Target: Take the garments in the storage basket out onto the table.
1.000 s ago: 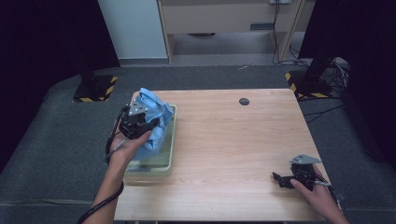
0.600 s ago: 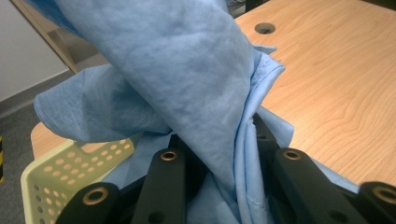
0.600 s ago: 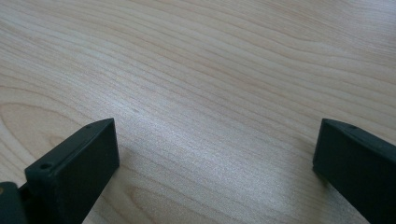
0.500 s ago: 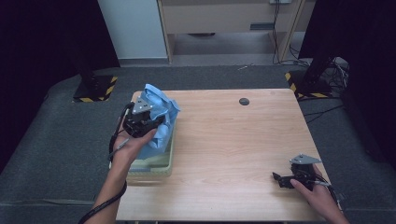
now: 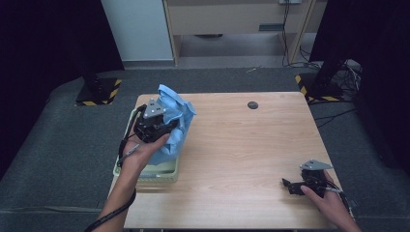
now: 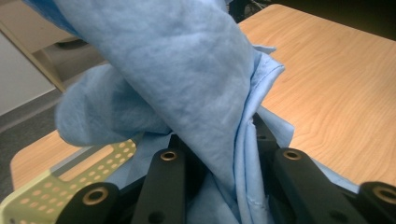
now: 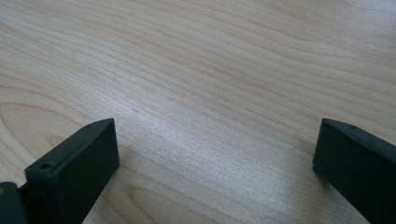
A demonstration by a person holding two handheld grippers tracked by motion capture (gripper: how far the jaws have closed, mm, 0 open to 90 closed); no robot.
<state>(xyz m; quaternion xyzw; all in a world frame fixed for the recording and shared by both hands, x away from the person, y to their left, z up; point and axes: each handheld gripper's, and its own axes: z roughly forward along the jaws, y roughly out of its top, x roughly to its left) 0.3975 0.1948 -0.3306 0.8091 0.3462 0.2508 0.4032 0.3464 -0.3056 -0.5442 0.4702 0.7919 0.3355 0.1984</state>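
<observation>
The left gripper (image 5: 155, 124) is clamped on a blue cloth (image 5: 171, 121), holding it bunched up above the pale green tray (image 5: 145, 171) at the table's (image 5: 241, 159) left edge. Well away from the tray, the right gripper (image 5: 294, 185) rests spread wide on bare wood.

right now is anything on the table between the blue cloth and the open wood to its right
Nothing visible. The left gripper is shut on the blue cloth, held over the green tray. The wooden table to the right looks bare up to the right gripper; a small dark disc sits at the far edge.
</observation>
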